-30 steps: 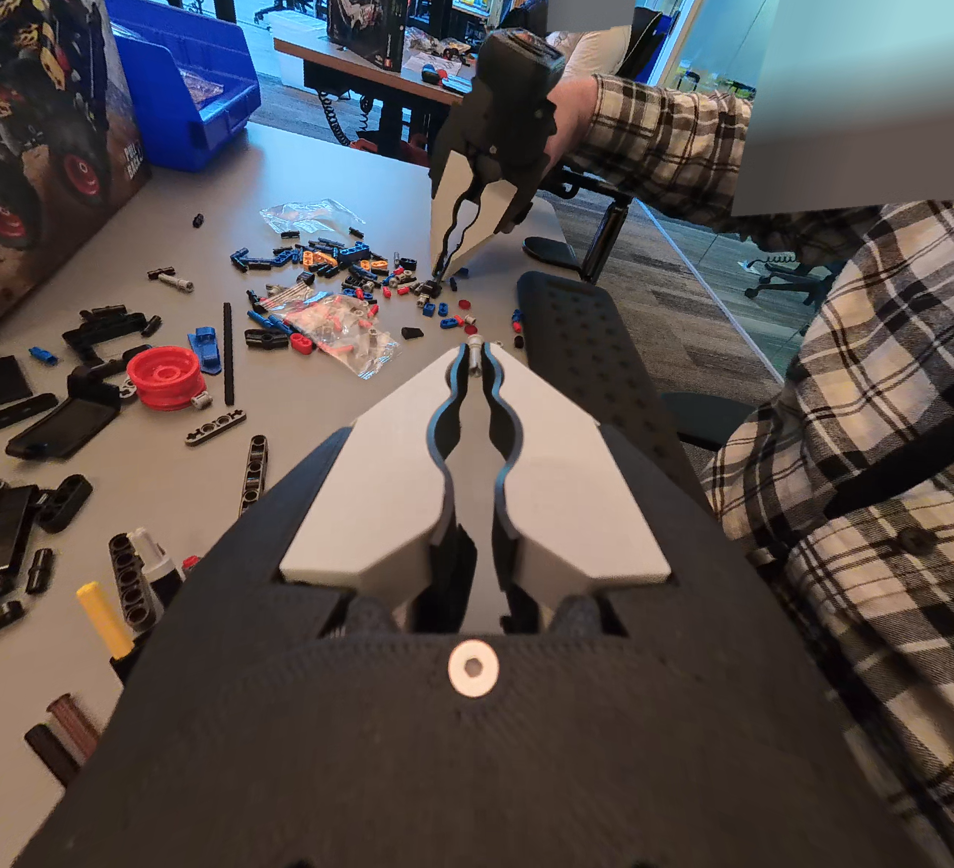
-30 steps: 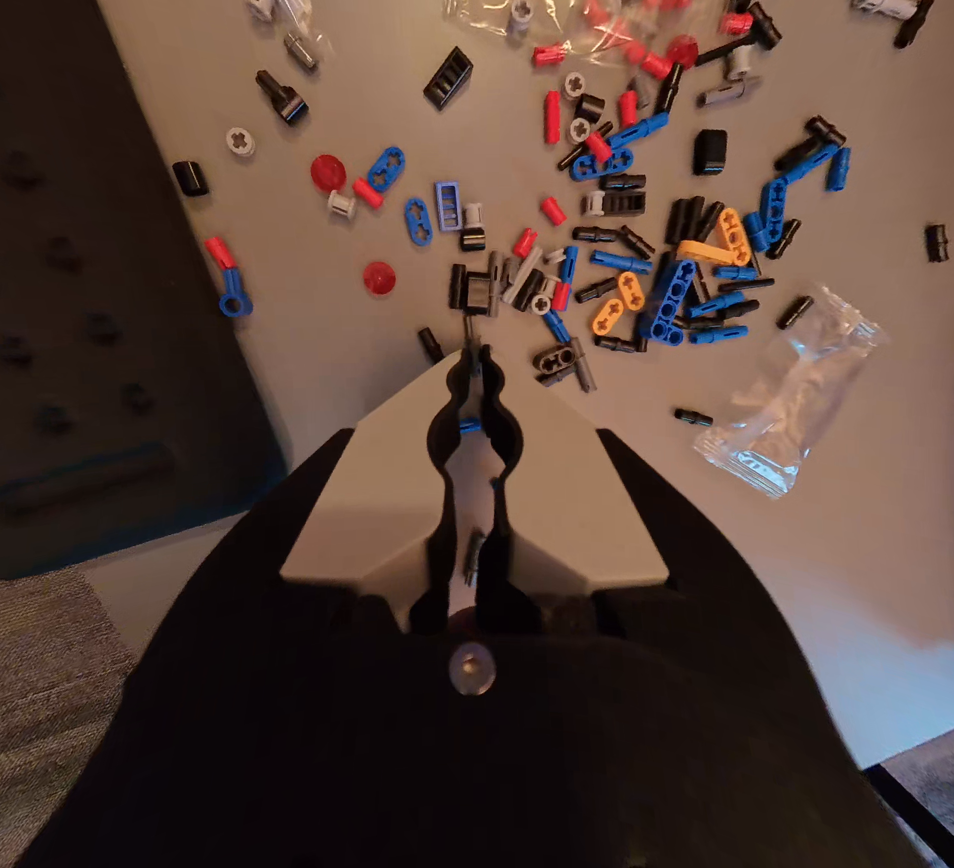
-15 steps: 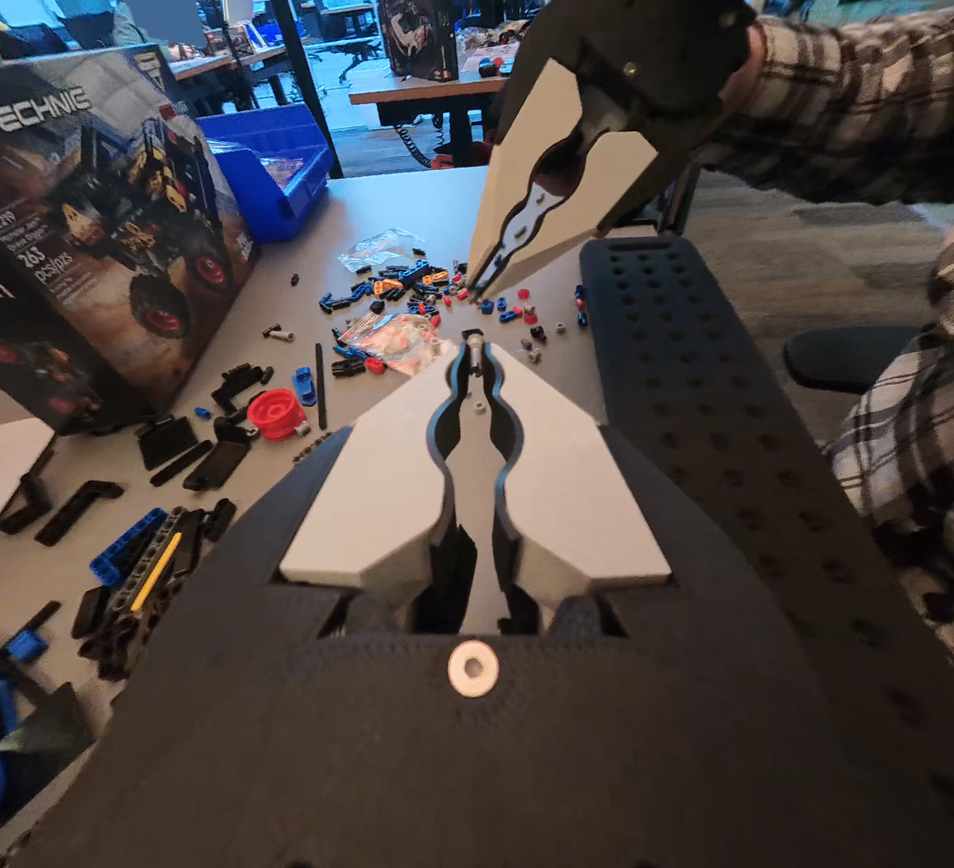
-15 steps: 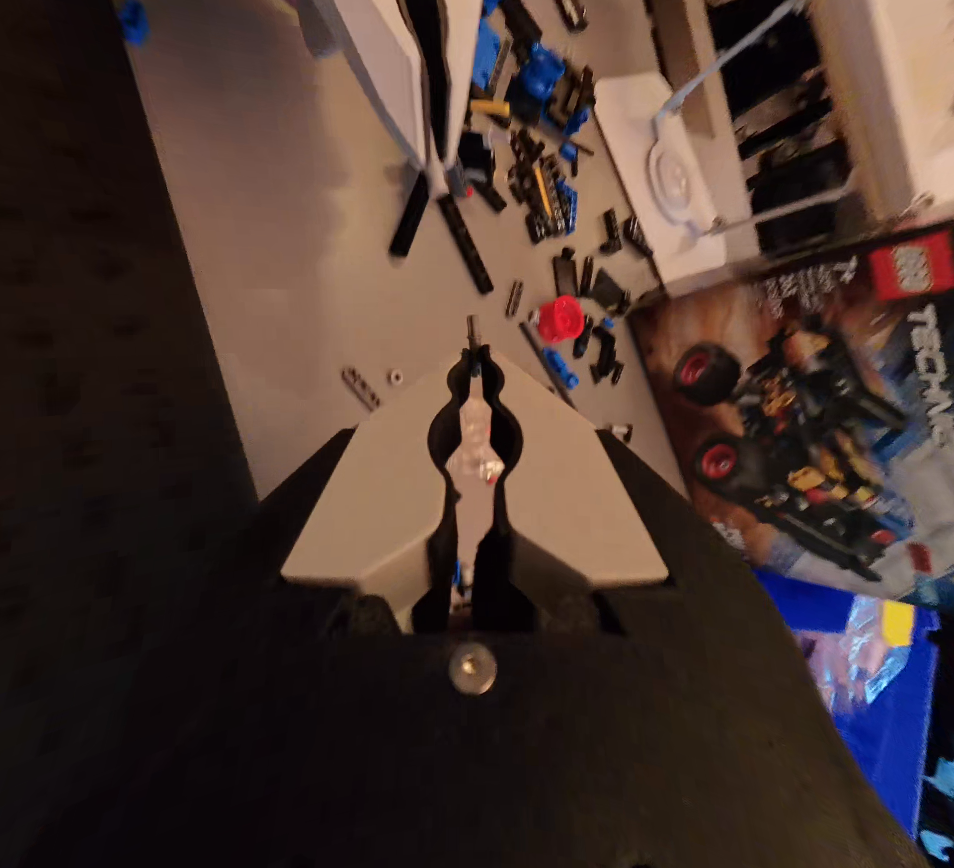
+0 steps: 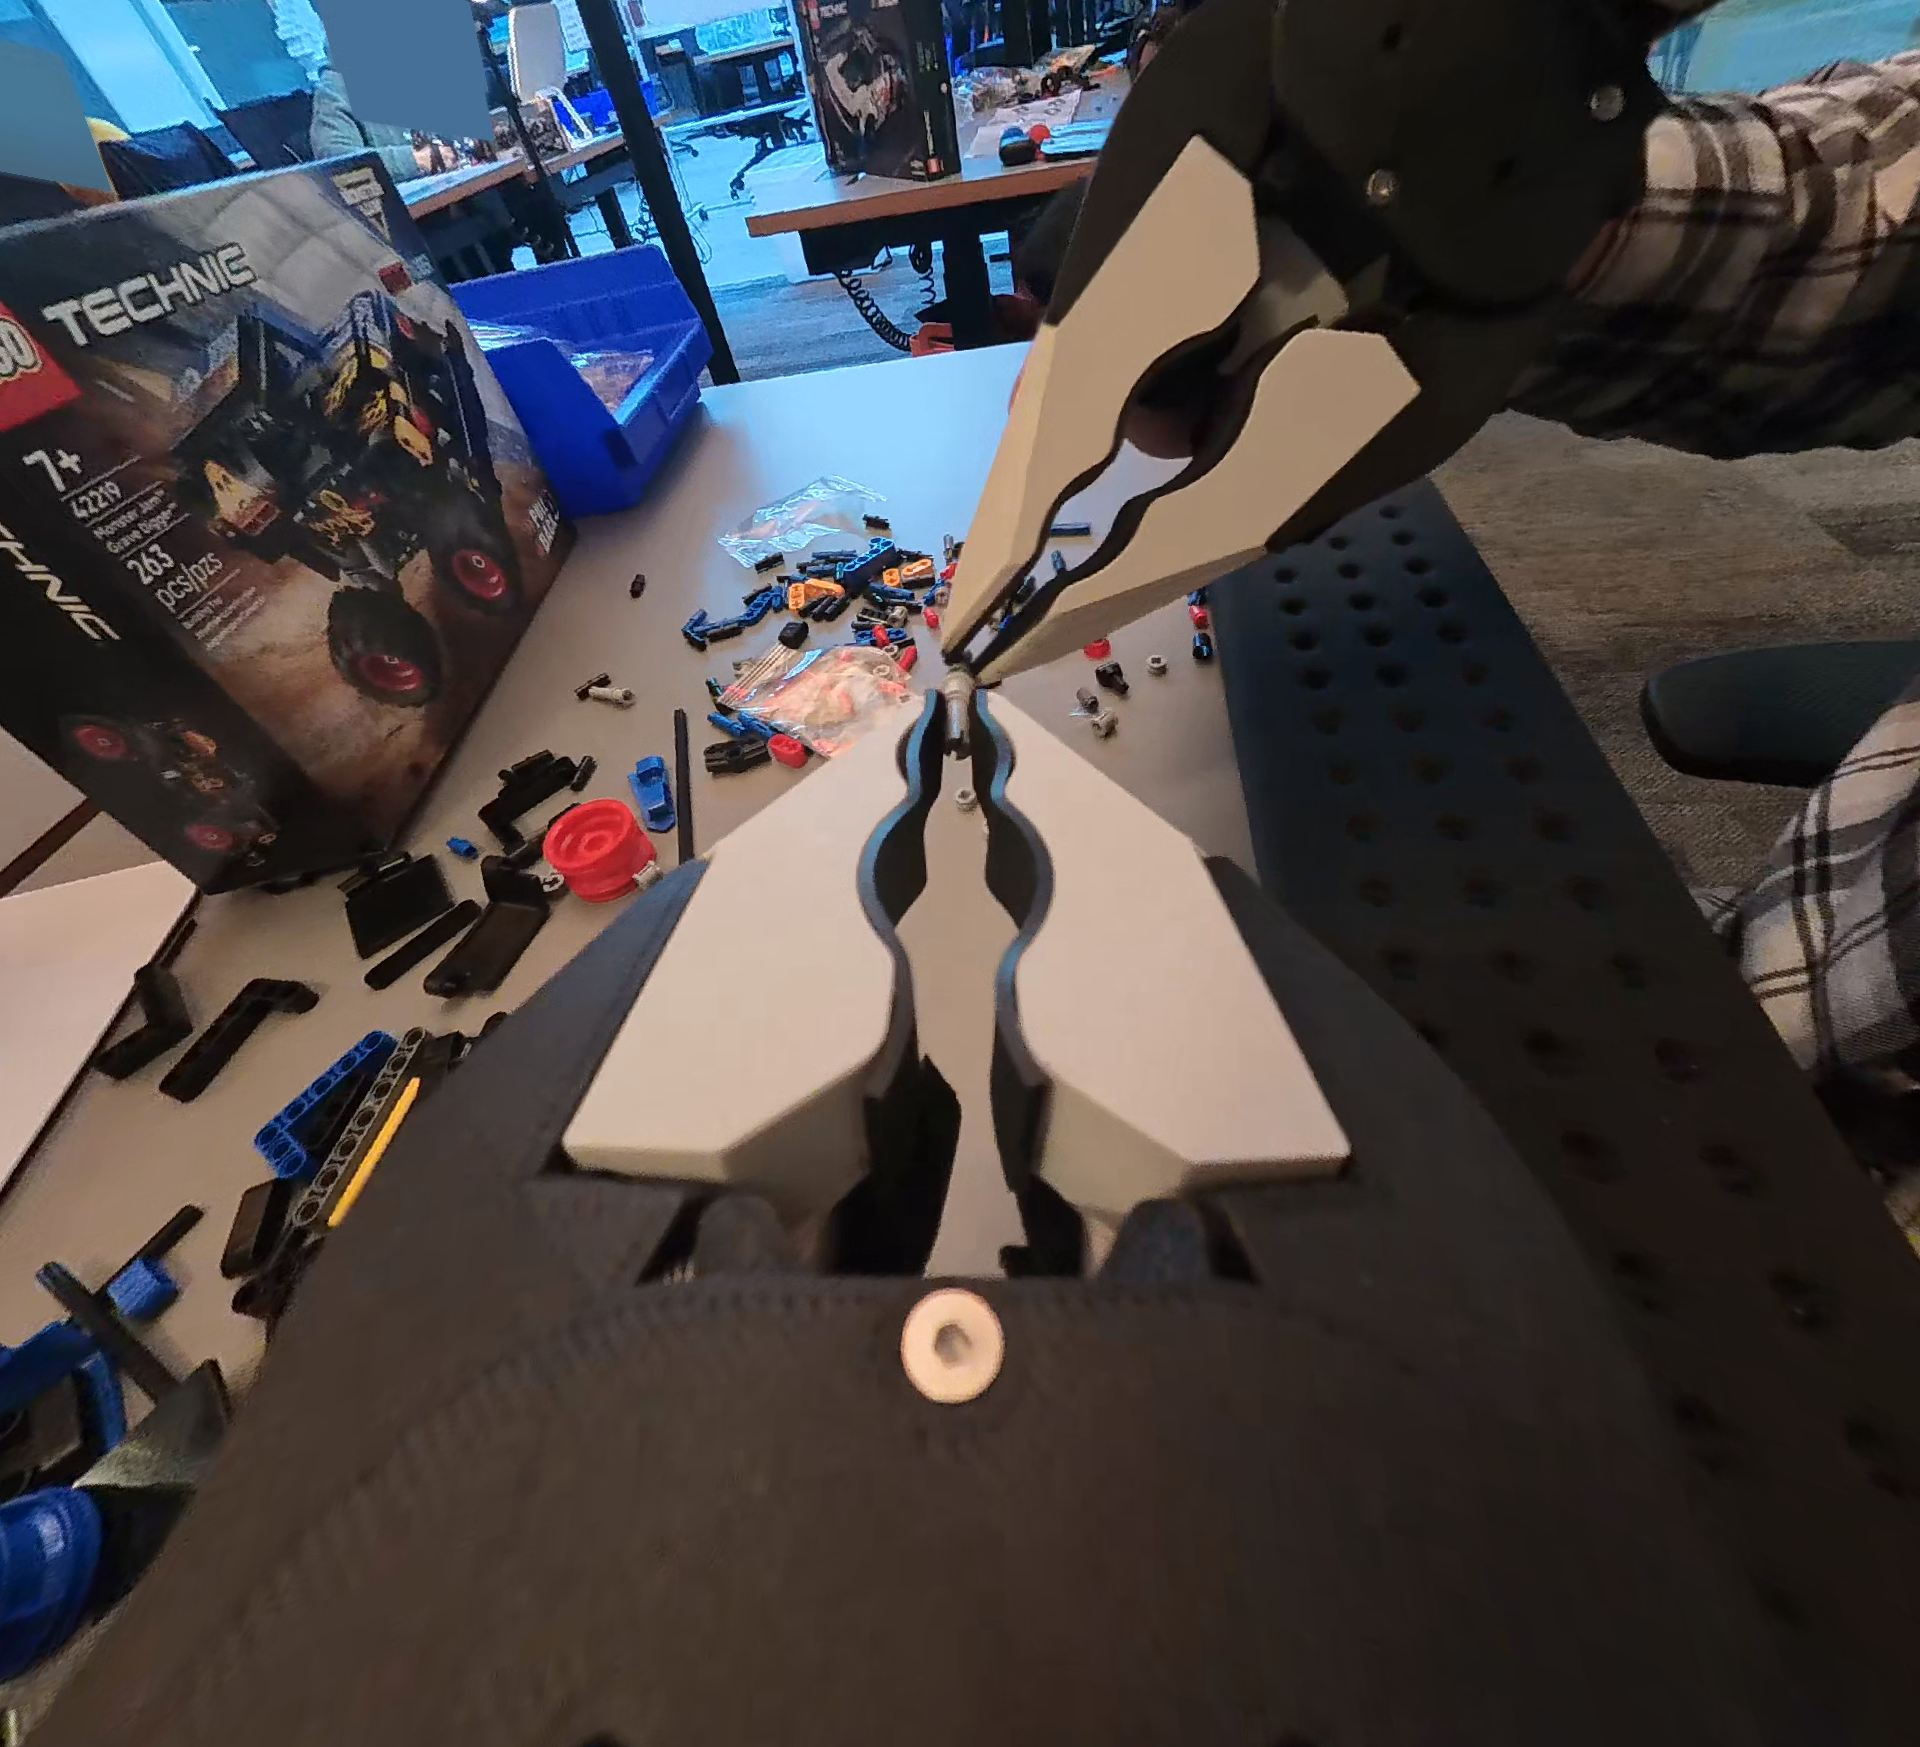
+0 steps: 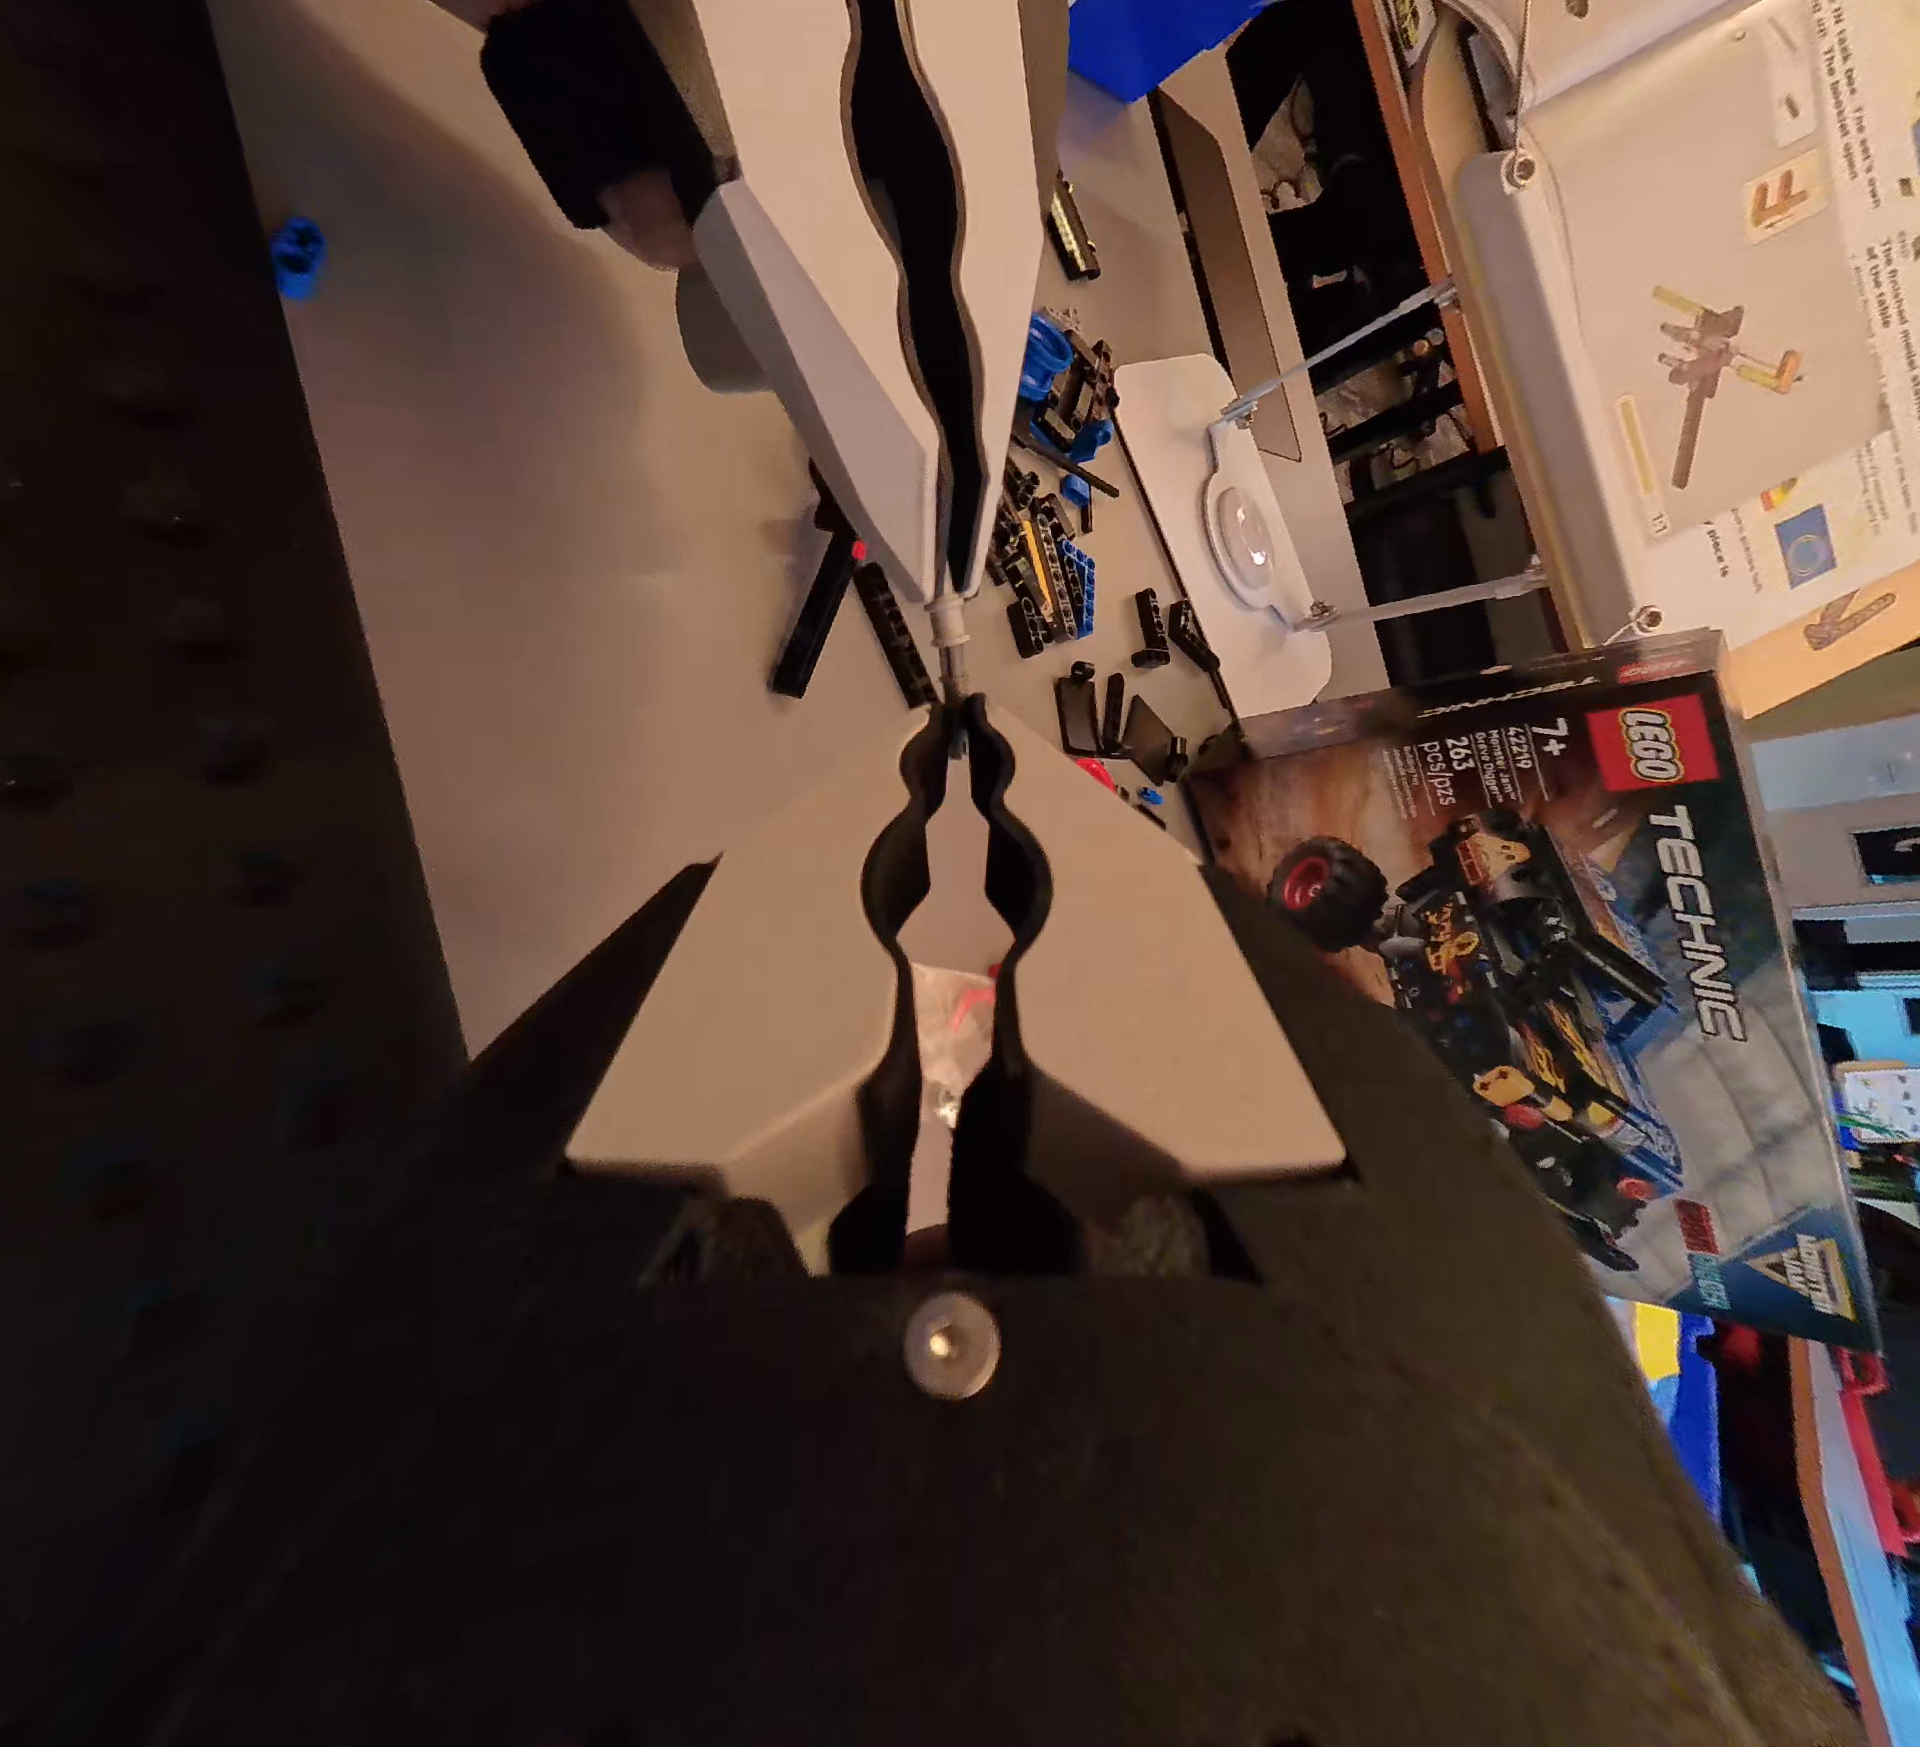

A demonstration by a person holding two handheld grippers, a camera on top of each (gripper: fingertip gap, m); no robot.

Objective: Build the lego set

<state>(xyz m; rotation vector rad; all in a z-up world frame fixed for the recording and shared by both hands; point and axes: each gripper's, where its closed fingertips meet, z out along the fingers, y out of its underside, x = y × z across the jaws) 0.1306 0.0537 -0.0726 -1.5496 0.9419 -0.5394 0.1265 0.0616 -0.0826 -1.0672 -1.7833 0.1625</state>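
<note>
We are holding a small light-grey plastic pin [image 5: 954,698] pinched in our left tongs [image 5: 957,710], mid-air; our right tongs [image 6: 956,729] are pinching a thin axle into it. Loose pieces are littering the grey surface [image 5: 883,419]; assembly is barely starting.

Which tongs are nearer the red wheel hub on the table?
Left. The left tongs hang just right of the red wheel hub, holding a small grey pin; the right tongs meet that pin from farther back.
</note>
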